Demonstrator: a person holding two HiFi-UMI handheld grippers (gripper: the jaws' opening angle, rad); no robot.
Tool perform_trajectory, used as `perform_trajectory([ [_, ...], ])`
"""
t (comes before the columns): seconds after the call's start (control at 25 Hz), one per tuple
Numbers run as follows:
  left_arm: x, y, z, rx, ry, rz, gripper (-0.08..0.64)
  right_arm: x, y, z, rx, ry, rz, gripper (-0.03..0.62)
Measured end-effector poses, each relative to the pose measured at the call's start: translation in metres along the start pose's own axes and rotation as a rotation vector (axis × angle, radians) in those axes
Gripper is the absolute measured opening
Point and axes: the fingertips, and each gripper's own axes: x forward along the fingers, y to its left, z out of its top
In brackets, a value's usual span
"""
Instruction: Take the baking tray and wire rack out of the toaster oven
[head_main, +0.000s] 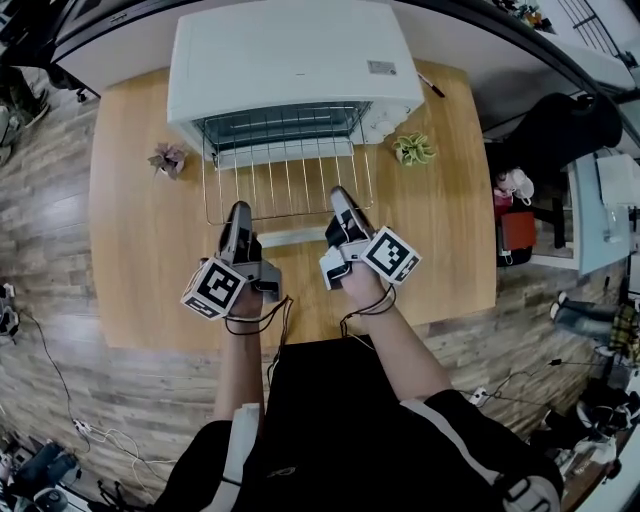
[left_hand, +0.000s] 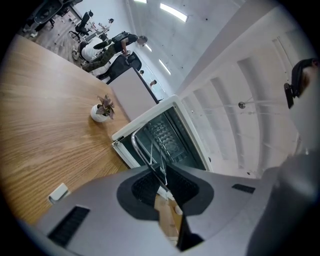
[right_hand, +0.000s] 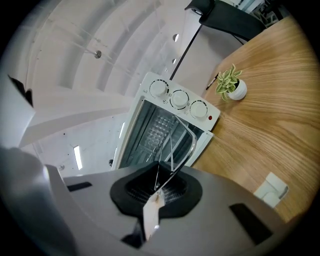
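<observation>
Wire rack (head_main: 288, 185): metal grid, lying level and sticking partly out of the open front of the toaster oven (head_main: 290, 60). Its rear part is inside the oven, and its front edge is out over the lowered door.

Left gripper (head_main: 238, 213): at the rack's front edge, towards the oven's left side. In the left gripper view its jaws are narrowed onto the rack's front rim wire (left_hand: 156, 150), with the dark pads (left_hand: 145, 187) pressing on the wire.

Right gripper (head_main: 340, 196): at the same front edge, towards the oven's right side. In the right gripper view its jaws are clamped nearly together on the rim wire (right_hand: 180, 150).

Toaster oven: white box with its front open. Three round knobs (right_hand: 179, 100) are set in a row on its control panel.

Table (head_main: 140, 260): light wood top, carrying the oven at its far side.

Reddish potted plant (head_main: 168, 158): small, on the table just left of the oven.

Green potted plant (head_main: 413, 149): small, in a white pot, on the table just right of the oven.

Pen (head_main: 432, 86): dark, on the table beside the oven's right rear corner.
</observation>
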Motion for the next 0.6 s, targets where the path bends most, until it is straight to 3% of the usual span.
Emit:
perform_trajectory([
  [0.36, -0.035, -0.011, -0.014, -0.008, -0.001, 0.015, 0.051, -0.030, 0.007, -0.011, -0.008, 0.042, 0.010, 0.011],
  [0.6, -0.065, -0.012, -0.027, -0.014, -0.044, 0.082, 0.051, -0.043, 0.009, -0.019, -0.032, 0.135, 0.021, 0.018],
])
